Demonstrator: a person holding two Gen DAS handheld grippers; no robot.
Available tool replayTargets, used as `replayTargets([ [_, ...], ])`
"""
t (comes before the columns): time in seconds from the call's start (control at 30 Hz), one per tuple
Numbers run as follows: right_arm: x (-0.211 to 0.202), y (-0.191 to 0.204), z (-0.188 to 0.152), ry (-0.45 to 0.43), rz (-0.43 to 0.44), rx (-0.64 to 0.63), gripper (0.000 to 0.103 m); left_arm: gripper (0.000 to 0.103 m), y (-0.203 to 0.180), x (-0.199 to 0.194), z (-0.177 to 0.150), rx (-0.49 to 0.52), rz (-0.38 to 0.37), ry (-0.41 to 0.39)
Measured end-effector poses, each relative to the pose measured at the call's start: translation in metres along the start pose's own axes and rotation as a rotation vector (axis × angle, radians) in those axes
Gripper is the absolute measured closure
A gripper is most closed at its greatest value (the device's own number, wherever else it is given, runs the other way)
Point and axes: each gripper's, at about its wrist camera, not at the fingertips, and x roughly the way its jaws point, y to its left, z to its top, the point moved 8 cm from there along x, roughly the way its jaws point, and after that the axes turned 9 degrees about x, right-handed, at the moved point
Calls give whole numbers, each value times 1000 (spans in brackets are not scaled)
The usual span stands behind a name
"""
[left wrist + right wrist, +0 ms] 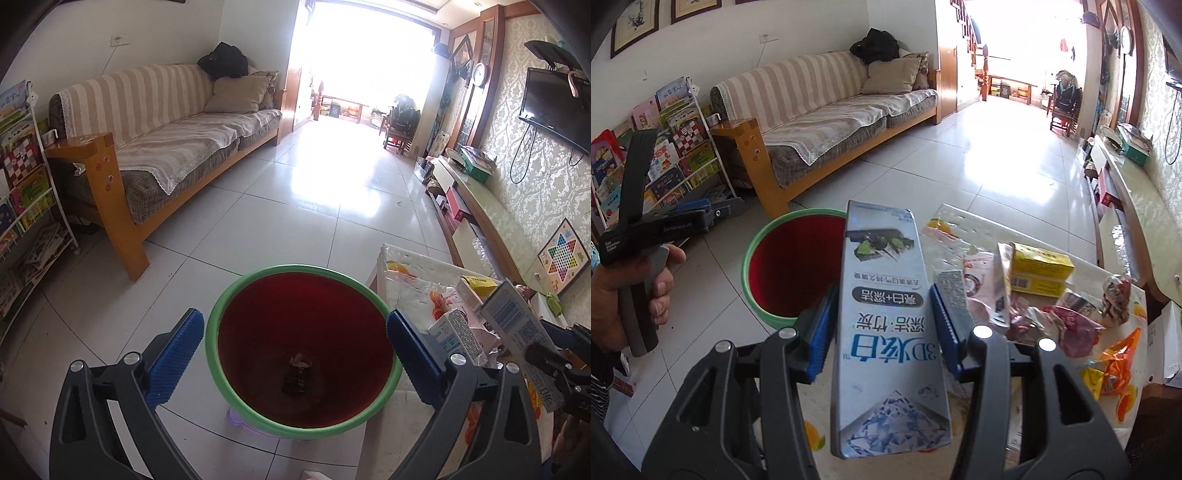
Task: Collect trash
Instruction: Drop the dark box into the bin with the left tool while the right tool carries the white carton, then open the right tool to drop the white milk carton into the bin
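Toothpaste box (886, 317) pinched in rt gripper (882, 325) fingers, tilted down beside bin (303, 347); lt gripper (295, 354) fingers spread wide above it.

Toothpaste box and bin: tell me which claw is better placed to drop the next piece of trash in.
Right. The right claw already grips the toothpaste box beside the green-rimmed bin. The left claw hangs open and empty over that bin, where one dark wrapper lies.

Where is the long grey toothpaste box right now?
In the right wrist view the toothpaste box is clamped in the right claw, above the table edge, just right of the green-rimmed bin.
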Motion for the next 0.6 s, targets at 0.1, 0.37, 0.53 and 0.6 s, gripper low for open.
replayTargets([
  [0.1,24,26,10,7,19,-32,55,8,15,-7,-4,-2,19,-1],
  [0.37,82,71,29,48,40,-81,55,8,51,-21,-18,-46,39,0],
  [0.53,108,91,33,72,32,-122,54,8,70,-26,-24,-79,49,0],
  [0.6,117,98,33,84,27,-135,53,8,76,-27,-26,-87,60,1],
])
